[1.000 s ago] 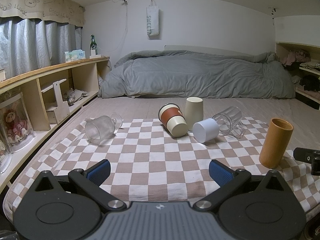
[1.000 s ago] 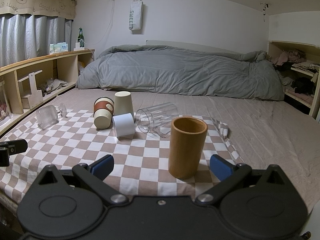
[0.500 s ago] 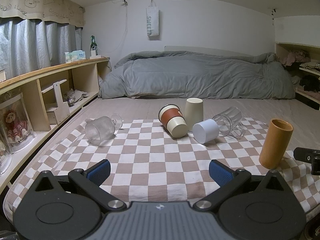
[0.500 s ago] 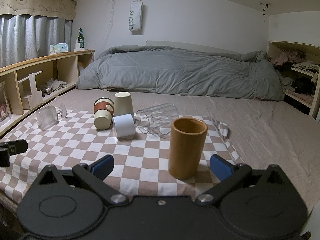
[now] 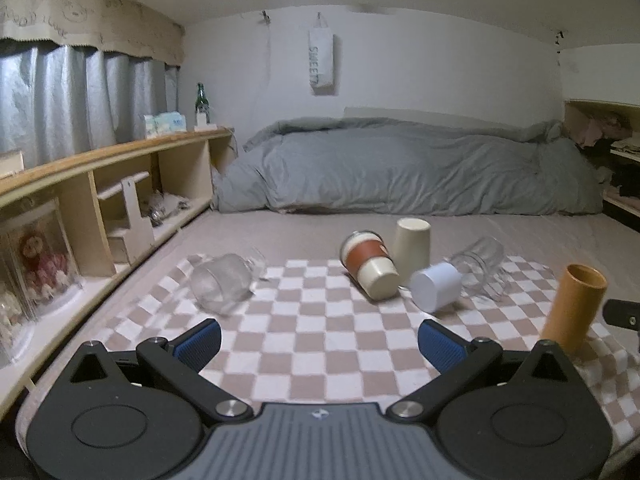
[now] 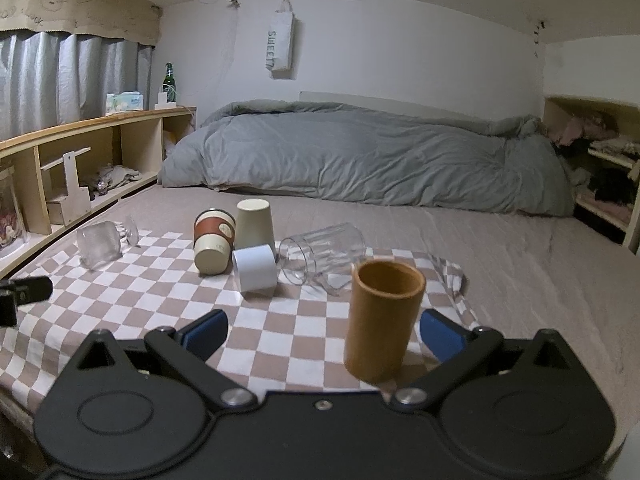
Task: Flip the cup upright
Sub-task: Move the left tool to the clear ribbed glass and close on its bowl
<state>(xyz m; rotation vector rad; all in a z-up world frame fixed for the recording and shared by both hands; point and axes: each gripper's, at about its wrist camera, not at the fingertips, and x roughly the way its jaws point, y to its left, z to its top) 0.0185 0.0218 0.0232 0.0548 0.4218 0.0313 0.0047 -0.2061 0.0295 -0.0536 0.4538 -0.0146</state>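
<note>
An orange cup (image 6: 383, 322) was seen standing upright, mouth up, near the right edge of the checkered cloth (image 6: 160, 280), between the spread fingers of the right gripper (image 6: 322, 332), with no contact visible. Toward the cloth's far edge, a white cup (image 6: 255, 267), a brown-banded cup (image 6: 213, 246) and a clear mug (image 6: 322, 252) lay on their sides, beside a cream cup (image 6: 255, 229) set mouth down. A stemmed glass (image 5: 224, 280) lay tipped near the far left corner. The left gripper (image 5: 320, 342) was held wide apart over the near edge, nothing gripped.
</note>
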